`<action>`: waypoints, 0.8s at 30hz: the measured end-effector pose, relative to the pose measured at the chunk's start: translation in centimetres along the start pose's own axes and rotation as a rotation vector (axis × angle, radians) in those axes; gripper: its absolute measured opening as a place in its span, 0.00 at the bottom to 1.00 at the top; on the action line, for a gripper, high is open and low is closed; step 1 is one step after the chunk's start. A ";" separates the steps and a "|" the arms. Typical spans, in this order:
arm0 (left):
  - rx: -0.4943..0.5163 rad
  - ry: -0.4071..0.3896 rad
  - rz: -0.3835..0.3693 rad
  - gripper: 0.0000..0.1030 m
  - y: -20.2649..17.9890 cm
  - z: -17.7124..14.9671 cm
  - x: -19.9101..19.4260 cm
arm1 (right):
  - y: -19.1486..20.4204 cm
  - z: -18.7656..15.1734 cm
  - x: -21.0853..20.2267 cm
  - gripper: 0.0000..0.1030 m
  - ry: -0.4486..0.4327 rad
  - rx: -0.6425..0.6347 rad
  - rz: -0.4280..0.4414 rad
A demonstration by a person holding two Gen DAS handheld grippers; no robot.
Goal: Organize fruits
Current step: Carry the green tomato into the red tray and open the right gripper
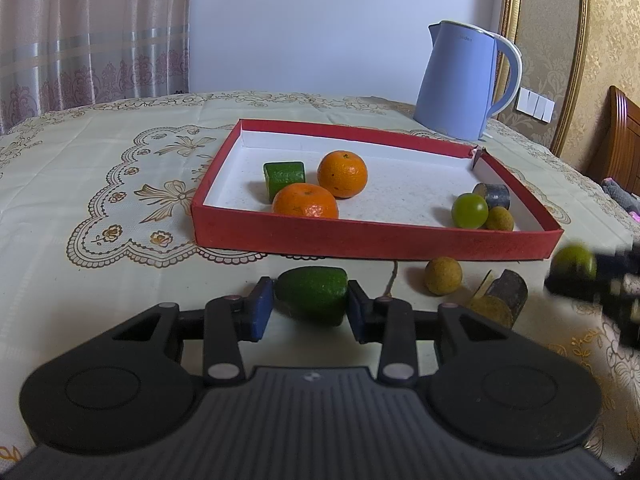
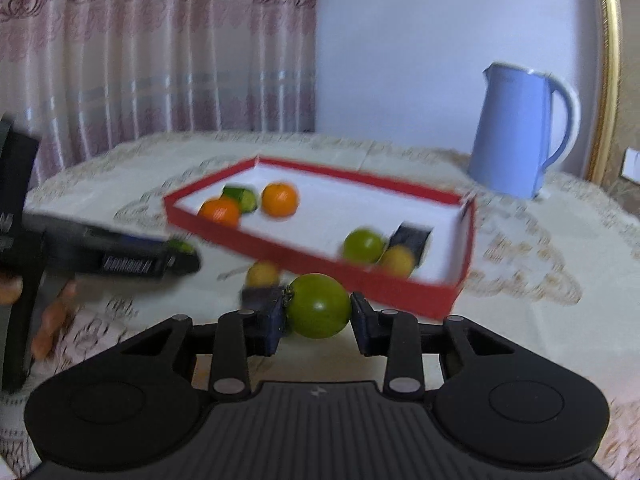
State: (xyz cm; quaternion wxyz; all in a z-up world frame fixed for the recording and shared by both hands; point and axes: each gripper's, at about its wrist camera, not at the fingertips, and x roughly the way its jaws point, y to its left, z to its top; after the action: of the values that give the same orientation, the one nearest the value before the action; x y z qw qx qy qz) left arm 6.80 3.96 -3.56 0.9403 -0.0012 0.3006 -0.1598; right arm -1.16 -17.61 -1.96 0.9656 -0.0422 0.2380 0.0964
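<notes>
My left tool [image 1: 310, 306] clasped the green chunk [image 1: 312, 294] near the tabletop's front edge; my right tool [image 2: 319, 320] pinched a round green fruit [image 2: 319, 306] before the red tray [image 2: 456, 300], which risked rolling free.

Home room, likely bedroom: patterned curtains [image 1: 92, 36], embroidered tablecloth [image 1: 120, 184], blue electric kettle [image 1: 466, 80], gold damask wallpaper [image 1: 616, 40], wooden headboard [image 1: 618, 144], wall switches [image 1: 536, 104]
</notes>
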 end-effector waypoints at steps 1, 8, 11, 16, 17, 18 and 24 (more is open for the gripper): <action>-0.002 0.000 -0.002 0.33 0.0 0.0 0.0 | -0.3 0.5 0.2 0.33 -0.012 0.003 -0.014; -0.012 -0.002 -0.011 0.33 0.1 0.0 -0.1 | -1.7 3.9 3.2 0.33 -0.033 0.002 -0.060; -0.015 -0.003 -0.013 0.33 0.2 0.0 -0.1 | -1.4 4.8 5.0 0.33 -0.024 -0.016 -0.068; -0.016 -0.003 -0.014 0.33 0.3 0.0 -0.1 | -0.7 5.9 8.7 0.33 0.017 -0.042 -0.086; -0.016 -0.003 -0.014 0.33 0.2 0.0 -0.1 | -0.6 6.1 9.5 0.33 0.031 -0.042 -0.090; -0.016 -0.003 -0.015 0.33 0.2 0.0 -0.1 | -0.6 6.2 10.3 0.33 0.045 -0.041 -0.091; -0.017 -0.003 -0.015 0.33 0.2 -0.1 -0.1 | -0.5 6.4 14.0 0.33 0.118 -0.062 -0.122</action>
State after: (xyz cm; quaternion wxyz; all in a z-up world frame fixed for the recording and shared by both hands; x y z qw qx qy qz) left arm 6.76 4.22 -3.57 0.9395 -0.0114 0.3004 -0.1642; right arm 13.92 -14.94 -2.86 0.9522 -0.0922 0.2882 0.0422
